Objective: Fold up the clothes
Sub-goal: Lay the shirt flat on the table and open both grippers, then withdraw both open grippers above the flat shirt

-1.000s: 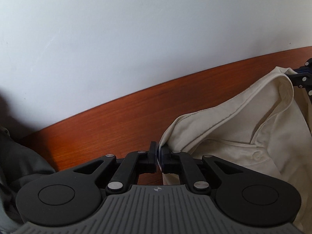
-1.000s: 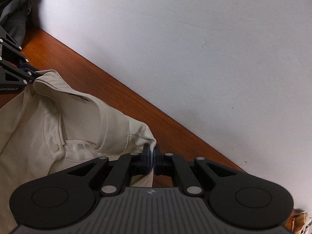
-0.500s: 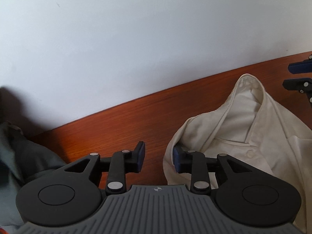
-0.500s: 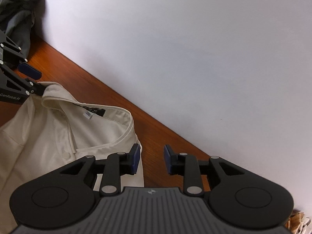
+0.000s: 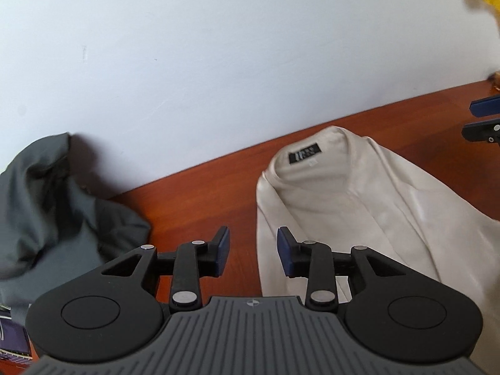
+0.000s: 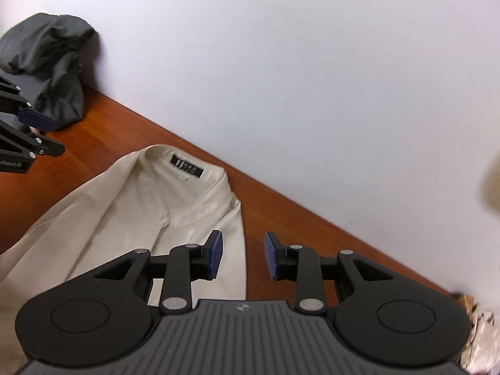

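We laid the cream cotton collared shirt (image 5: 359, 206) flat on the reddish wooden bench (image 5: 200, 193) for folding; our left gripper (image 5: 253, 253) and right gripper (image 6: 243, 256) have just spread their fingers, gripping nothing.

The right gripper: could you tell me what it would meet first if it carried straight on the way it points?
Probably the bare wooden table, just past the right edge of the cream shirt. The right gripper has open, empty jaws; depth is hard to judge here.

table (image 5: 203, 193): reddish-brown wood | wall (image 5: 218, 62): plain white, behind table
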### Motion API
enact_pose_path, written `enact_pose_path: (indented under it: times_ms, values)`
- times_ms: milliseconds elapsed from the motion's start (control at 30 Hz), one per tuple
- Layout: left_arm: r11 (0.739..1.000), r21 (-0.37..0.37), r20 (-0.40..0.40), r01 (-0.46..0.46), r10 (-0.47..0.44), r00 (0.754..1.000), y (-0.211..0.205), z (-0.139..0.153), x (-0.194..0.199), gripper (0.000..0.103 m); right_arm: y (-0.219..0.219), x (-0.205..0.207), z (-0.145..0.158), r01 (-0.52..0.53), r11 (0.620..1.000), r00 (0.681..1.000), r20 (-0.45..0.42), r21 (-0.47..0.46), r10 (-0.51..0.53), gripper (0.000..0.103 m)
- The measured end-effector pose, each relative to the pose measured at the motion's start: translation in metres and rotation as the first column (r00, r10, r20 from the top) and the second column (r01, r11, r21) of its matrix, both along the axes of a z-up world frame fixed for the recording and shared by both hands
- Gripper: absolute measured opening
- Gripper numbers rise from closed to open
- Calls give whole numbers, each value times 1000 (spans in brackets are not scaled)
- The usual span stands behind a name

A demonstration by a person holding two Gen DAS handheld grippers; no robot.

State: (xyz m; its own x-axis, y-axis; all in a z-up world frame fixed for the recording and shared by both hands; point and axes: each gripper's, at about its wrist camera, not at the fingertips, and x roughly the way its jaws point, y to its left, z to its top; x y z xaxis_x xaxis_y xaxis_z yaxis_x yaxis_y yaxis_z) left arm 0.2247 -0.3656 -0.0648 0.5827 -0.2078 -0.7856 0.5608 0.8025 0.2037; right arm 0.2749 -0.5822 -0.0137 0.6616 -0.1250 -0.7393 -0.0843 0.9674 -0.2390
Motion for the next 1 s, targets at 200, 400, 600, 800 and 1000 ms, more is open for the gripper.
enact_pose_path:
  times_ms: [200,400,600,800,1000]
  values:
    - [1000,-27,8,-3,3,1000,19,8,-65,38,24,-101,1,20,999,1000,7,31,-20,34]
    - [999,-39,-8,-9,9,1000,41,6,-133,38,47,-200,-6,35,997,999,-7,61,-35,34]
    - [999,-38,-24,-30,29,999,54,0,-192,38,56,-275,-10,38,996,999,-17,85,-37,35]
    - [997,-31,-24,-65,64,998,65,-7,-242,38,69,-329,-17,31,994,999,-19,106,-29,35]
    - [995,-29,-35,-94,93,995,87,-11,-274,38,80,-374,-28,23,992,999,-29,120,-20,36]
